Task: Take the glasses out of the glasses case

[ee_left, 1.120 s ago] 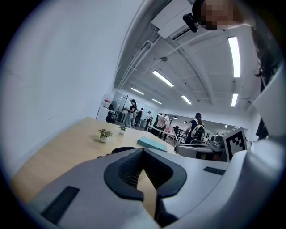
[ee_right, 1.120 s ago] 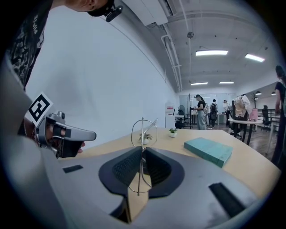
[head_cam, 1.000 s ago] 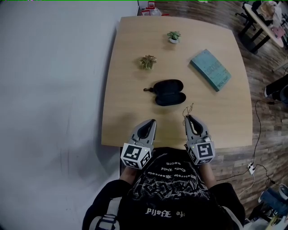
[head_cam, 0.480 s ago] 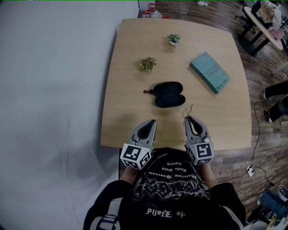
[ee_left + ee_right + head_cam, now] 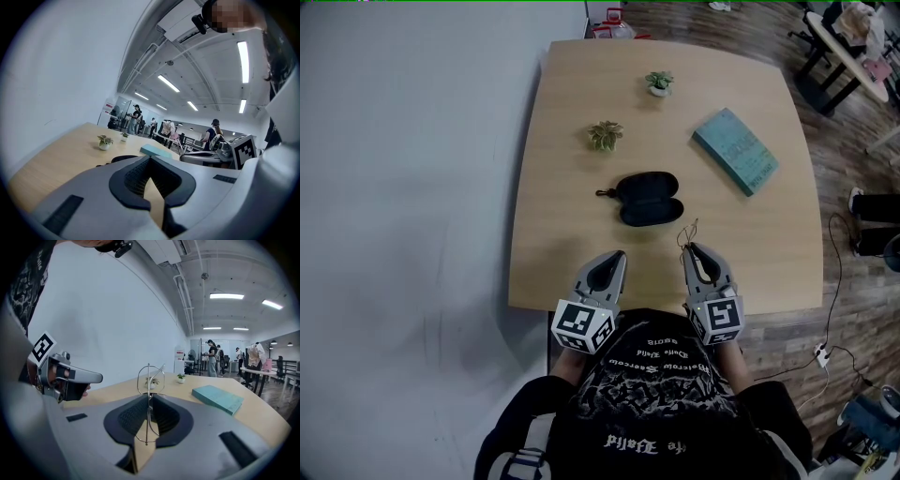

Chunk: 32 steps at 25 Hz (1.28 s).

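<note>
Glasses [image 5: 148, 380], faint thin wire, pinched in right gripper [image 5: 149, 397]; left gripper [image 5: 150, 159] closed, empty. Black case [image 5: 650, 198] open on wooden table [image 5: 572, 187], office beyond.

The room is bright, lit by long ceiling lights [image 5: 243, 56] that glow plain white. The table [image 5: 572, 187] is evenly lit, with only faint, soft shadows. Both gripper views are round with black corners, and straight lines bend near their edges. Up close the left gripper [image 5: 150, 158] looks soft and blurry, while far things look small and a bit fuzzy.
</note>
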Each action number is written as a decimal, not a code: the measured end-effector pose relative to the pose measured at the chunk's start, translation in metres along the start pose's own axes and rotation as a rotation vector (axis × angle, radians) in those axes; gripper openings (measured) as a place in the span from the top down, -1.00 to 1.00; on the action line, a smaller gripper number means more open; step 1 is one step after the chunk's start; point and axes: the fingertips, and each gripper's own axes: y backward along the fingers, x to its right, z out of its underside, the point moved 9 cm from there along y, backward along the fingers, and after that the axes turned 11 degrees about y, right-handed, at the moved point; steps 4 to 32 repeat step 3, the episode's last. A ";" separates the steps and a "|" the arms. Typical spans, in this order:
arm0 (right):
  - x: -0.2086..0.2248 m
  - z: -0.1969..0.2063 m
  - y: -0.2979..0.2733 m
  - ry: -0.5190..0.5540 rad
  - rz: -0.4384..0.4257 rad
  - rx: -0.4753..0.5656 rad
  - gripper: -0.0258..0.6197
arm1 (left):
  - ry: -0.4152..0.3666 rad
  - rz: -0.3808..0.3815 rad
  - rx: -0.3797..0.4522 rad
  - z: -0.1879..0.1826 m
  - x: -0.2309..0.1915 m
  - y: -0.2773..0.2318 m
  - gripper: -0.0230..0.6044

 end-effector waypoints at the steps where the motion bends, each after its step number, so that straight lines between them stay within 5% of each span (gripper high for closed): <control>1: 0.000 0.001 0.000 0.001 -0.001 -0.001 0.80 | 0.001 0.000 -0.001 0.000 0.000 -0.001 0.92; 32: 0.001 0.002 -0.001 0.002 -0.002 -0.003 0.80 | 0.001 -0.001 -0.003 0.001 -0.001 -0.003 0.92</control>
